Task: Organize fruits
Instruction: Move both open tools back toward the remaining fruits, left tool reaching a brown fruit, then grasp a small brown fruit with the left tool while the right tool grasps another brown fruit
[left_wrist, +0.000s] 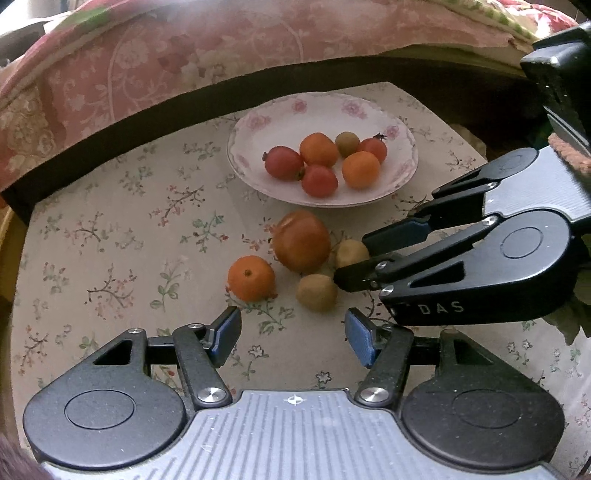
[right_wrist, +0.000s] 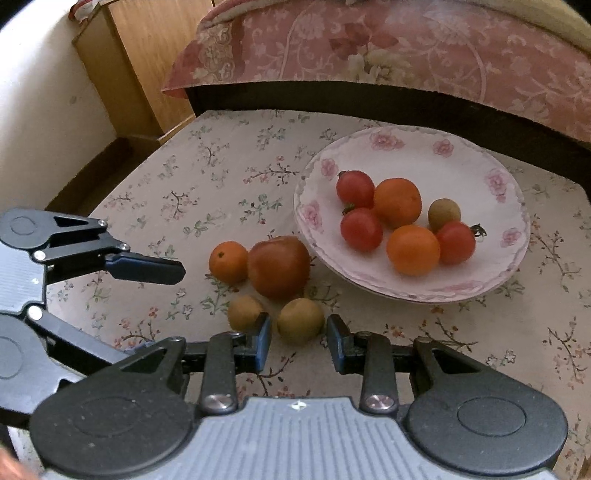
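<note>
A white plate with pink flowers (left_wrist: 258, 122) (right_wrist: 491, 166) holds several small red, orange and brown fruits. In front of it on the flowered cloth lie a mandarin (left_wrist: 251, 277) (right_wrist: 228, 261), a large red-brown fruit (left_wrist: 301, 240) (right_wrist: 279, 266) and two small brown fruits (left_wrist: 317, 297) (right_wrist: 244, 312). My right gripper (right_wrist: 299, 334) (left_wrist: 352, 260) is open, with its tips on either side of the right-hand brown fruit (right_wrist: 300, 319) (left_wrist: 351, 251). My left gripper (left_wrist: 293, 328) is open and holds nothing, just short of the mandarin and the nearer brown fruit.
The small table's cloth (left_wrist: 110, 240) ends at a dark bed frame (left_wrist: 110, 136) under a pink floral bedspread (left_wrist: 147, 55). A wooden cabinet (right_wrist: 147, 66) stands at the back left. In the right wrist view, one finger (right_wrist: 147, 266) of the left gripper reaches in from the left.
</note>
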